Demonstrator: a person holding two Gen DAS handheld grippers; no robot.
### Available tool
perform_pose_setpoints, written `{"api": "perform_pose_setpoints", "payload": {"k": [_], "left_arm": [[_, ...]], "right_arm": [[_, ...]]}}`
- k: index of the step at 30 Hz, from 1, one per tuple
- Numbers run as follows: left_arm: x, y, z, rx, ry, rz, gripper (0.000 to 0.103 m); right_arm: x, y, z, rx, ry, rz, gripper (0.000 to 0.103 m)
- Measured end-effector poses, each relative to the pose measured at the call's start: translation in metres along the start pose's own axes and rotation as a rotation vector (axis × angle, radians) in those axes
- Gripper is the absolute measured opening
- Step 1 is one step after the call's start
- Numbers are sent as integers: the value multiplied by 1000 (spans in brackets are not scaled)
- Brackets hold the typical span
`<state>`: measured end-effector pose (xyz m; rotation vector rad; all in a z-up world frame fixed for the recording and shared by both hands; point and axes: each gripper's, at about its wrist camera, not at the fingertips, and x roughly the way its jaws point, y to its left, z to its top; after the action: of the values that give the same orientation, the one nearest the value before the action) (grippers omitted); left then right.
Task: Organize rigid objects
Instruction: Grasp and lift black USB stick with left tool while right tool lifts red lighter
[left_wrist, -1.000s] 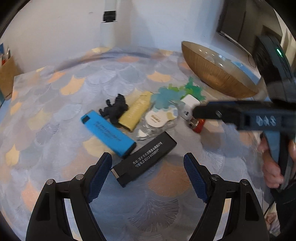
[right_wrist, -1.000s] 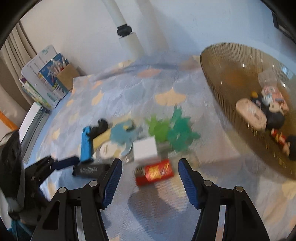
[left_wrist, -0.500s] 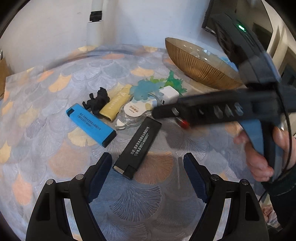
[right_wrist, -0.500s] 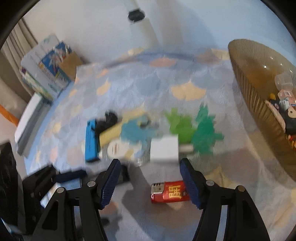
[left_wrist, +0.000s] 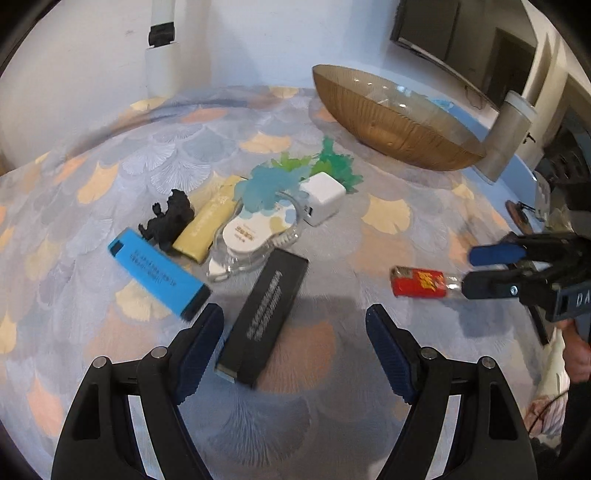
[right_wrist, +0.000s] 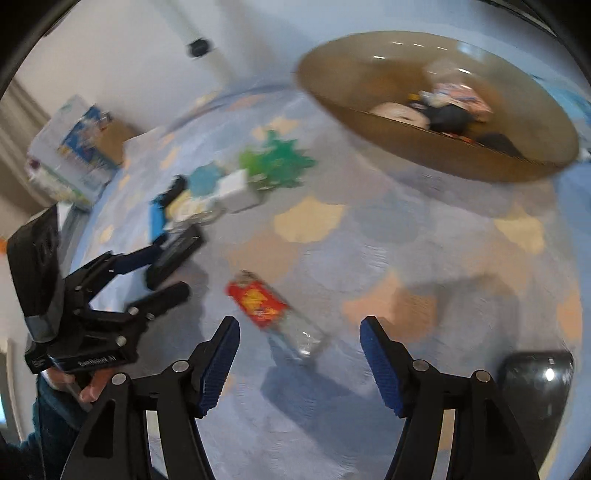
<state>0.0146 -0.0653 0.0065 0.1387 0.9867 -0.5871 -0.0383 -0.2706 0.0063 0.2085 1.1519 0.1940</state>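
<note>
The desk (left_wrist: 388, 206) is covered by a cloth printed with grey, blue and peach fan-shaped scales. The landmark is the black slab-shaped lighter (left_wrist: 264, 317), matte, with white lettering along its length too small to read. It lies on the cloth between the spread blue ribbed pads of the left tool (left_wrist: 293, 350), which stands open and touches nothing.

Just left of the black lighter lies a bright blue lighter (left_wrist: 157, 271) of the same slab shape, with dark print I cannot read. Beyond the black lighter sit a round white tape dispenser in clear plastic (left_wrist: 251, 236), a yellow lighter (left_wrist: 207, 230), a small black animal figurine (left_wrist: 170, 218), a glossy white cube charger (left_wrist: 321, 197) and translucent blue and green leaf-shaped pieces (left_wrist: 295, 173).

To the right of the black lighter, well apart, lies the red lighter (right_wrist: 258, 301), its wrap bearing yellow characters and its far end clear plastic. The right tool (right_wrist: 299, 354) hangs open over it, pads either side and not touching.

Far beyond the black lighter stands a wide amber bowl (right_wrist: 369, 122) with ribbed outer wall, holding several small blurred objects.
</note>
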Motion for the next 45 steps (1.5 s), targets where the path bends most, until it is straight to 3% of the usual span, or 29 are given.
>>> {"api": "perform_pose_setpoints", "payload": {"k": [1,3,10,13,15,16,20,24,31,32,33,34,35,36,37,39,41,42,43,45], "left_arm": [[1,0,2,0,-2,2,71],[3,-1,5,8,-5,11,56],[1,-5,0,27,-17,22,52],[4,-11,2,54,-13,50,51],[5,-20,1,90,-20,107,22],[4,-22,0,98,-20,100,21],[-2,-29,-6,70,-27,57,21],[-19,-36,-21,33,-38,-2,21],[-16,-50,-33,48,-15,37,22],[-16,-51,-33,45,-9,33,26],[-17,-50,-32,43,-3,19,34],[-17,-50,-32,40,2,13,36],[-16,-50,-32,37,3,17,36],[-16,-51,-33,36,1,30,36],[-15,-52,-33,36,-1,38,36],[-14,-57,-34,43,-7,66,36],[-12,-63,-35,50,-14,96,35],[-11,-68,-35,55,-18,112,29],[-11,-71,-36,65,-24,129,22],[-10,-77,-35,56,-30,114,21]], "right_arm": [[2,1,-1,-6,-1,-21,66],[7,12,-1,-67,-9,-30,66],[29,56,-1,-321,-59,-194,64],[27,58,-5,-314,-75,-174,49],[22,59,-11,-327,-82,-183,30],[21,60,-14,-336,-83,-191,27],[3,51,-26,-262,-101,-129,23],[-13,43,-33,-237,-118,-142,23],[-11,17,-50,-184,-118,-144,23],[-13,15,-52,-180,-121,-137,23],[-13,14,-53,-178,-117,-133,24],[-13,13,-53,-176,-113,-130,26],[-14,13,-52,-173,-114,-130,33],[-13,14,-52,-171,-113,-136,48],[-13,14,-52,-174,-116,-146,54],[-10,17,-53,-191,-121,-176,55],[-8,20,-54,-210,-126,-195,52],[-8,21,-55,-221,-130,-200,48],[-7,24,-55,-232,-131,-199,39],[-7,28,-55,-252,-126,-180,23]]}}
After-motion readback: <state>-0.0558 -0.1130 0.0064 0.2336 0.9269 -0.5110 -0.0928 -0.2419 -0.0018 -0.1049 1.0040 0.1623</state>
